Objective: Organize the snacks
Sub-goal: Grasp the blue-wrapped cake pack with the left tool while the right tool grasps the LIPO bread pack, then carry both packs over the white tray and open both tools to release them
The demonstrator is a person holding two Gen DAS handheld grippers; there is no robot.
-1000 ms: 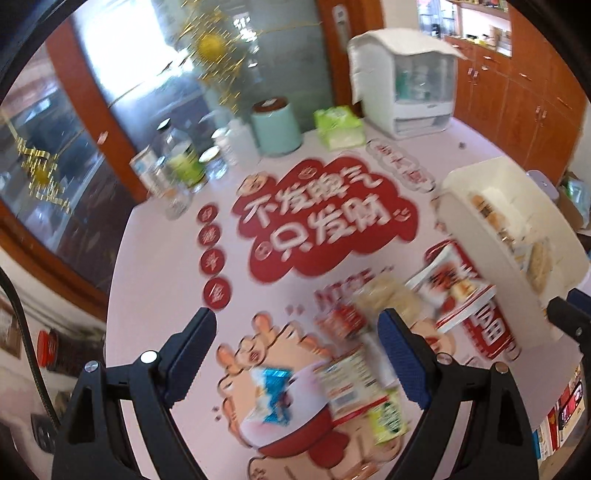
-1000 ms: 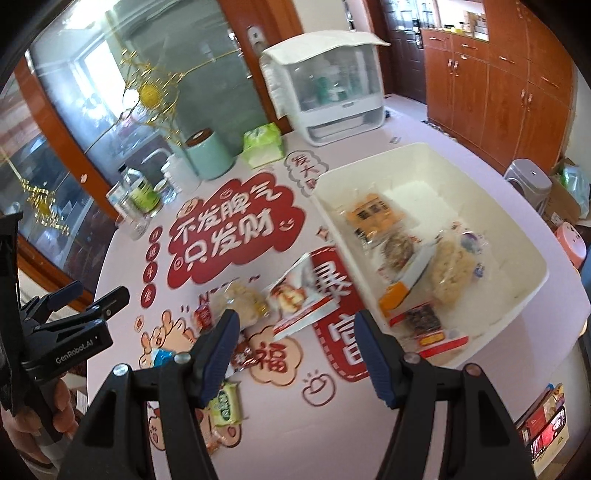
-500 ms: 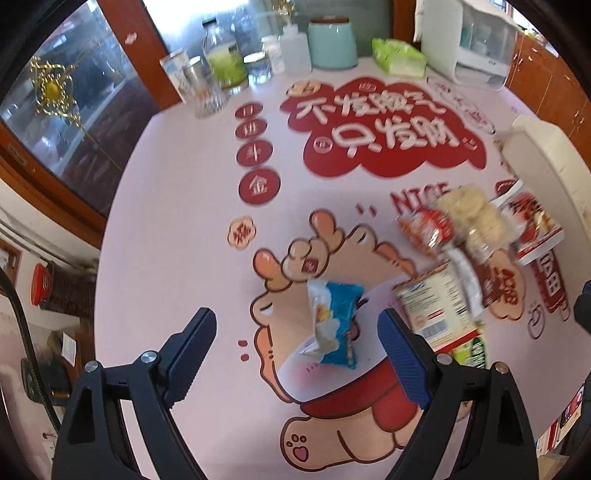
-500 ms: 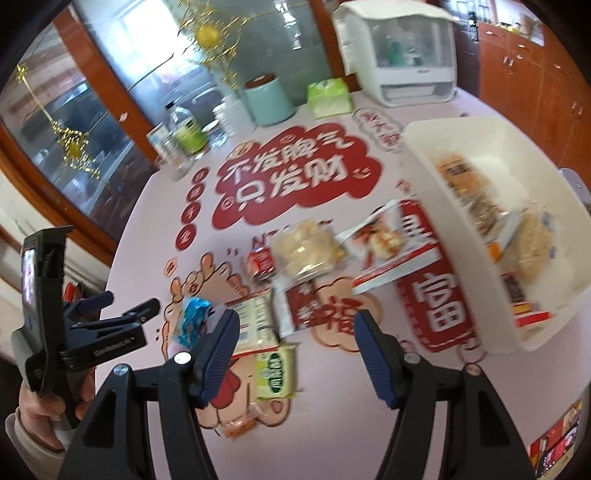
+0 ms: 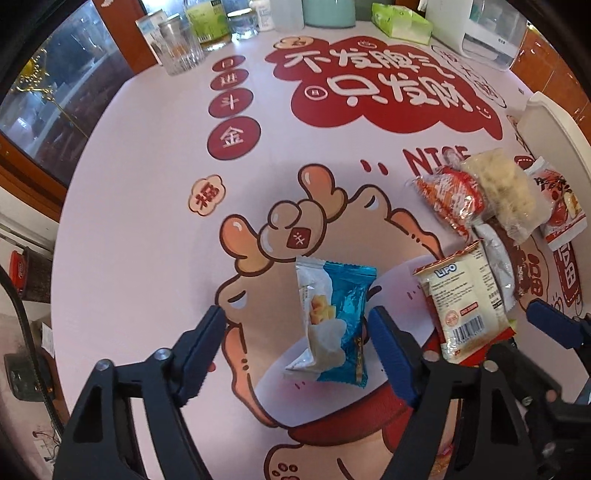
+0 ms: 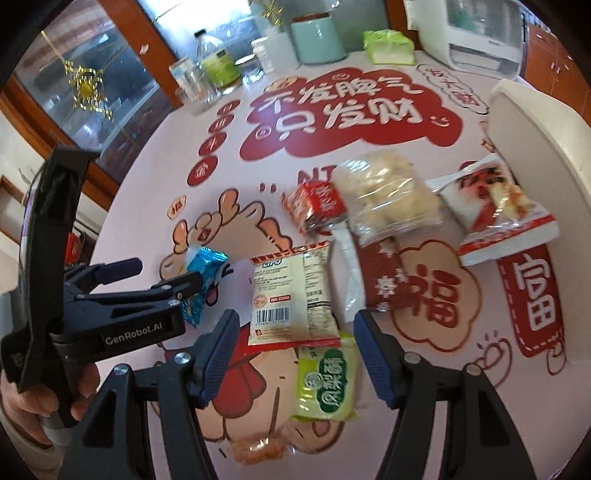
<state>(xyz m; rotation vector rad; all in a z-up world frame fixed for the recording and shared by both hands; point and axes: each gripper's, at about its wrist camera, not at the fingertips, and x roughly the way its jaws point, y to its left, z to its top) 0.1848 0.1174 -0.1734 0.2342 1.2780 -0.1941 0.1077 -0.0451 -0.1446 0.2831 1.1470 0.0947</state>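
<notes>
- Left wrist view: pink table mat (image 5: 147, 184) with red characters and a cartoon figure covered the surface; jars, a green-labelled bottle (image 5: 207, 18) and a mint canister stood along the far edge.
- White bin (image 5: 554, 122) showed only its rim at the right; its inside was hidden.
- Left gripper (image 5: 297, 321) pointed steeply down, jaws apart and just narrowed, straddling the blue snack packet (image 5: 340, 317); the right finger (image 5: 388, 339) was close beside the wrapper, contact unclear.
- Cream Lipo pack (image 5: 461, 302) lay just right of it.
- Right wrist view: same mat; the bin's outer wall (image 6: 535, 147) alone showed, contents not visible.
- Right gripper (image 6: 293, 347) was open, empty, over the Lipo pack's lower edge and the green pastry pack (image 6: 325, 380).
- Loose on the mat: red packet (image 6: 317, 203), clear bag of pale puffs (image 6: 388, 199), white-red bag (image 6: 495, 210).
</notes>
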